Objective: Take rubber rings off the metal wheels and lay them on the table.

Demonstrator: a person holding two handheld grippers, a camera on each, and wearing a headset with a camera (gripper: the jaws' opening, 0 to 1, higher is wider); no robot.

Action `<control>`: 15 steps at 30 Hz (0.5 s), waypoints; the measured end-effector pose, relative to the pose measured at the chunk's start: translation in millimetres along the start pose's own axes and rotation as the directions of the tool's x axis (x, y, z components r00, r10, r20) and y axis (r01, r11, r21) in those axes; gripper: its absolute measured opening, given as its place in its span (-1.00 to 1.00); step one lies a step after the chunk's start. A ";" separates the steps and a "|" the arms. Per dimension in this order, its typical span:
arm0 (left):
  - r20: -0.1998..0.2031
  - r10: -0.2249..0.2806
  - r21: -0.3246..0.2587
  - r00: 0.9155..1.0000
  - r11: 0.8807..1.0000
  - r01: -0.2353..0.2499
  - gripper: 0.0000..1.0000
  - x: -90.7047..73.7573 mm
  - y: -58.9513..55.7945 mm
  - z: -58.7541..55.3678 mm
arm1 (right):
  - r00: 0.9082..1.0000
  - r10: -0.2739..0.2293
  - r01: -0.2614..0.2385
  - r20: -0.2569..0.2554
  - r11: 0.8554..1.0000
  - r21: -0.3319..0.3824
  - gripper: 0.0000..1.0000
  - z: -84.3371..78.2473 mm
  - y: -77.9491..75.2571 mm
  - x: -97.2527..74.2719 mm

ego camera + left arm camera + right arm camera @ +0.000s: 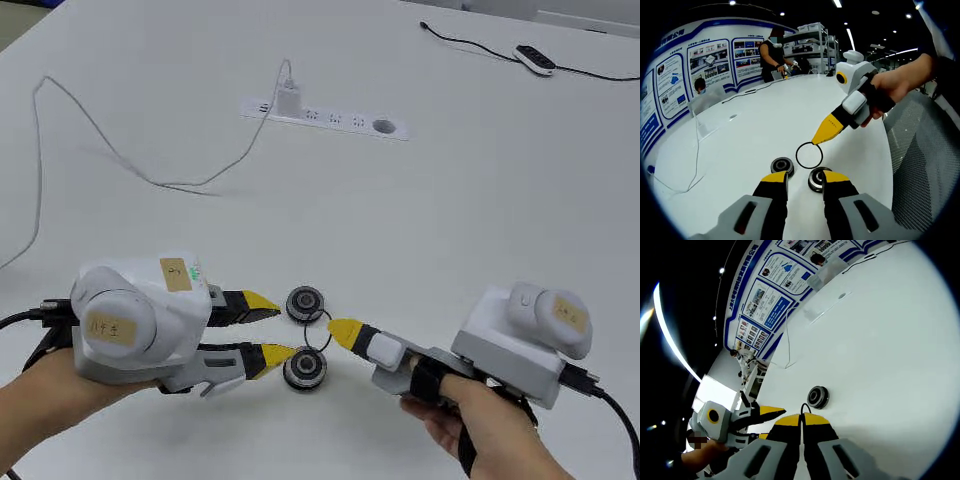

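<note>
Head view: rubber ring (328, 320), one, a thin black loop lying between two metal wheels, pinched at its edge by the right gripper (341, 331), whose yellow-tipped jaws are pressed together on it. Whether the loop rests on the white table (420, 230) cannot be told.

Far wheel (305, 303) and near wheel (304, 369): small discs, dark rim, bright hub, flat on the table and a little apart.

Left gripper (276, 326): jaws spread, gripping nothing, with the lower tip just beside the near wheel.

Further back: white power strip (325, 117) with a plugged charger (289, 100), and a black corded controller (533, 58).

Left gripper view: the ring (796, 156) reads as a full open circle hanging from the right gripper's tip (820, 136). Both wheels (782, 165) (816, 180) sit by the left gripper's parted tips (806, 177).

Right gripper view: the closed tips (800, 418) and only a sliver of ring (801, 409). One wheel (818, 396) lies beyond, with the left gripper (771, 413) off to the side.
</note>
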State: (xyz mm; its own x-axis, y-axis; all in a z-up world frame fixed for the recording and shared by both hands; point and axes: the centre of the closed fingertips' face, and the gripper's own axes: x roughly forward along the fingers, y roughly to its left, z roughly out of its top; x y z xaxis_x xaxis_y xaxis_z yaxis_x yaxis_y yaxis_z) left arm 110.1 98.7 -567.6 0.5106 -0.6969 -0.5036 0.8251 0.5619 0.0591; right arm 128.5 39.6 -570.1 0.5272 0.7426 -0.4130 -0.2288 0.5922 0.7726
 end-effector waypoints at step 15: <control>0.011 -0.008 -0.004 1.000 1.000 0.008 -0.31 5.0 -4.4 5.4 | 0.978 -0.203 0.204 0.053 0.979 -0.012 -0.95 5.1 -58.8 -27.1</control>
State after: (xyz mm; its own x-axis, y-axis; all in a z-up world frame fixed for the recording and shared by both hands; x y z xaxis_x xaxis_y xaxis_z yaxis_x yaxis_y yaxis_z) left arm 110.3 90.3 -565.7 0.5071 -0.7061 -0.4943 0.8281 0.5582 0.0522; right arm 131.8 -16.9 -601.9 0.6050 0.5895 -0.5353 -0.1263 0.7348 0.6664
